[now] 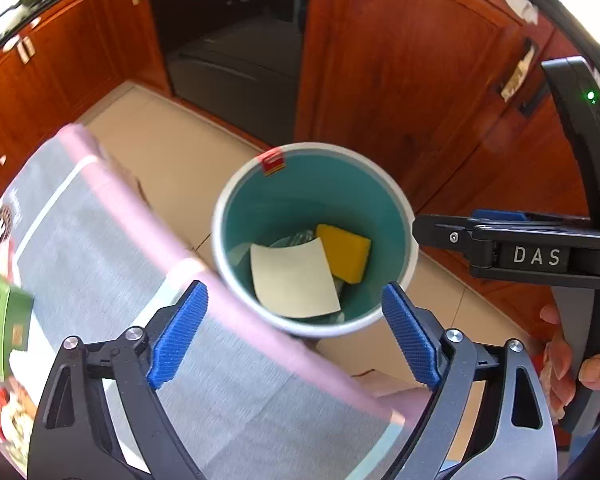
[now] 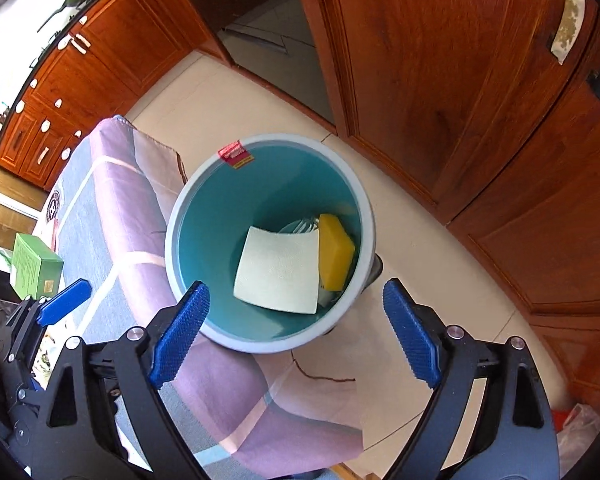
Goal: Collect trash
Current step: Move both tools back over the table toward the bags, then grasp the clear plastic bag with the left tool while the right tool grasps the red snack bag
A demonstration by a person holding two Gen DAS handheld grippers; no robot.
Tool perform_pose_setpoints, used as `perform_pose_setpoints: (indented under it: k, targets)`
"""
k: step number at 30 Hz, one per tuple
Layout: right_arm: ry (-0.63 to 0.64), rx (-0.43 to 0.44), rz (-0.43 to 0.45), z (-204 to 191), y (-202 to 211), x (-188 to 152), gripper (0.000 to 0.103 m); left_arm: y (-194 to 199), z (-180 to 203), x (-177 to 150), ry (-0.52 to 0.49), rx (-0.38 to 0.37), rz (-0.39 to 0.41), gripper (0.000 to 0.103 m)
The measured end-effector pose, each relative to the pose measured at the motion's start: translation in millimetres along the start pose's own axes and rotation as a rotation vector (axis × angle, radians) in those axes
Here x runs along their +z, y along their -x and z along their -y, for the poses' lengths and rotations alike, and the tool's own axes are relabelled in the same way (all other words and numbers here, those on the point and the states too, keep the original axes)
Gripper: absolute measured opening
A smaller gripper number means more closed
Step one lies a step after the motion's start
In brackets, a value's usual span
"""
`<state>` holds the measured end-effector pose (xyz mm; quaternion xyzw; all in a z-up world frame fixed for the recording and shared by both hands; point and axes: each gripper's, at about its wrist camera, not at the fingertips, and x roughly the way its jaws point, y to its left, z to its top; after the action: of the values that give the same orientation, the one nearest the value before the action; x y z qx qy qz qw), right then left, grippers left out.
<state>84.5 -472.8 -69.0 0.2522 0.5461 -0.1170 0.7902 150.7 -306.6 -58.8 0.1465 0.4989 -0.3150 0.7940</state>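
Note:
A teal bin with a pale rim (image 1: 217, 228) (image 2: 171, 240) stands on the floor beside the table's edge. At its bottom lie a white paper napkin (image 1: 294, 280) (image 2: 278, 270), a yellow sponge (image 1: 346, 252) (image 2: 334, 254) and some clear plastic under them. My left gripper (image 1: 295, 296) hangs open above the bin's near rim, with nothing between its blue pads. My right gripper (image 2: 296, 286) is open and empty too, over the bin's near side. In the left wrist view it shows side-on at the right (image 1: 420, 230), held by a hand (image 1: 560, 356).
A pink and grey cloth (image 1: 100, 260) (image 2: 120, 200) covers the table on the left. A green box (image 1: 0, 312) (image 2: 34, 266) stands on it. Red-brown cabinets (image 1: 400, 60) (image 2: 440, 60) and a dark oven (image 1: 232, 40) ring the tiled floor. A plastic bag (image 2: 576, 420) lies at the lower right.

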Motion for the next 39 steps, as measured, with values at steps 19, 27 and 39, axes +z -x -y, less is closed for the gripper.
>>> perform_pose_setpoints:
  k: [19, 27, 39]
  targets:
    - [0.274, 0.094, -0.091, -147, 20, -111, 0.087, 128, -113, -168, 0.285, 0.090, 0.066, 0.098]
    - [0.467, 0.127, -0.154, -230, 24, -186, 0.087, 175, -175, -269, 0.406, 0.160, 0.085, 0.098]
    - [0.667, 0.109, -0.235, -321, 13, -266, 0.087, 191, -210, -352, 0.445, 0.152, 0.075, 0.098]
